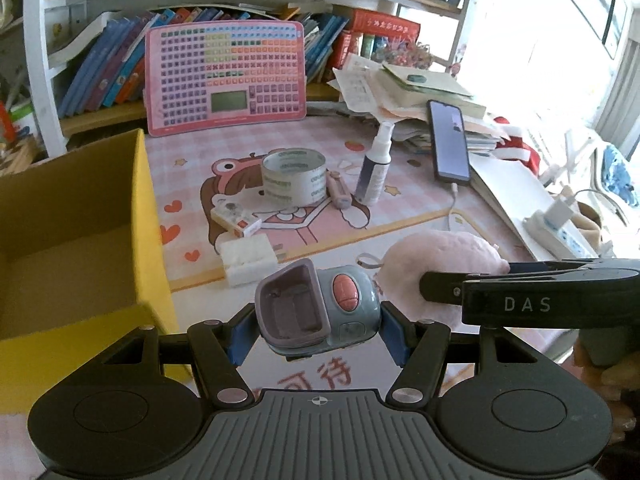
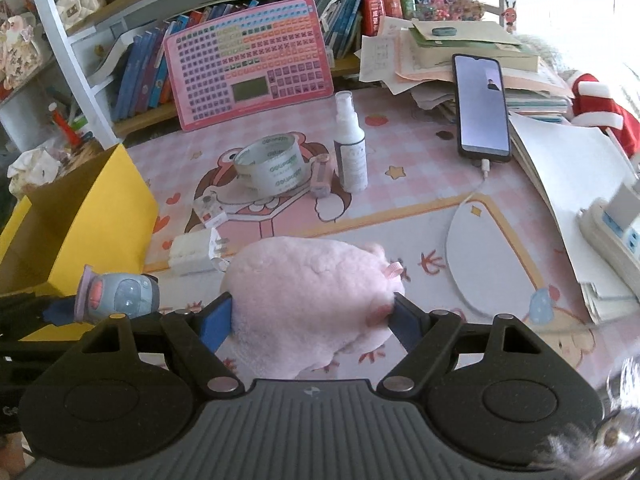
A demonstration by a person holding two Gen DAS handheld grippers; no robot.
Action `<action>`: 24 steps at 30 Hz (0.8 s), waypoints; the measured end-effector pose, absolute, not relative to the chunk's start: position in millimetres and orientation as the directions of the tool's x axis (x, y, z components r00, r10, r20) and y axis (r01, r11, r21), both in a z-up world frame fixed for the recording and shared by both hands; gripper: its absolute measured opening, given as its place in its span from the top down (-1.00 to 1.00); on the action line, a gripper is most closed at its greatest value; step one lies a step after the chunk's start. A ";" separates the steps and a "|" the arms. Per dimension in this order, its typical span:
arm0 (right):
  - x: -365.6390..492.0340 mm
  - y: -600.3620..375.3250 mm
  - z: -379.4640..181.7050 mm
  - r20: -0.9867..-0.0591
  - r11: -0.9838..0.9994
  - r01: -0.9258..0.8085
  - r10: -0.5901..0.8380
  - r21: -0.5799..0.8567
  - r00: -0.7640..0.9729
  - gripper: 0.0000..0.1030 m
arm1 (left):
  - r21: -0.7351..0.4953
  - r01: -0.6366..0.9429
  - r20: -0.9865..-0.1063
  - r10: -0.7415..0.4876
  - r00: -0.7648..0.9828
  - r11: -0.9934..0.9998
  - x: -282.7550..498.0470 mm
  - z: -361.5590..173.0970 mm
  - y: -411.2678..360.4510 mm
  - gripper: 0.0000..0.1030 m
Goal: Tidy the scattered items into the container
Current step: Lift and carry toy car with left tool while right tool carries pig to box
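My left gripper (image 1: 318, 326) is shut on a small blue-grey toy (image 1: 320, 310) with a pink button and a purple scoop-shaped front, held above the mat. The same toy (image 2: 116, 294) shows at the left of the right wrist view. My right gripper (image 2: 310, 316) is shut on a pink plush toy (image 2: 308, 300), its blue pads pressing into both sides; the plush (image 1: 440, 264) also appears right of the left gripper. The open yellow box (image 1: 80, 232) stands to the left, its inside bare where visible; its yellow wall (image 2: 92, 216) rises beside the toy.
On the pink mat lie a tape roll (image 1: 294, 176), a spray bottle (image 1: 376, 168), a small pink stick (image 1: 339, 192), a small carton (image 1: 236, 218) and a white charger plug (image 1: 250, 258). A charging phone (image 1: 448, 140) leans on stacked papers at right; a pink keyboard toy (image 1: 226, 76) stands behind.
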State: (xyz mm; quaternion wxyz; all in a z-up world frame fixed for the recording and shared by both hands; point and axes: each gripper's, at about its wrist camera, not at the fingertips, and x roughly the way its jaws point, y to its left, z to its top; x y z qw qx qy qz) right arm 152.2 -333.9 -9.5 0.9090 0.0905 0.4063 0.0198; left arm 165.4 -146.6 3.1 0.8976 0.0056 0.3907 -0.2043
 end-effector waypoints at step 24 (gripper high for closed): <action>59.4 -225.4 -10.7 -0.753 0.984 -0.057 0.167 0.170 0.637 -0.54 | -0.210 0.259 -0.701 -0.330 0.633 0.943 71.6 -0.2 -25.1 -0.24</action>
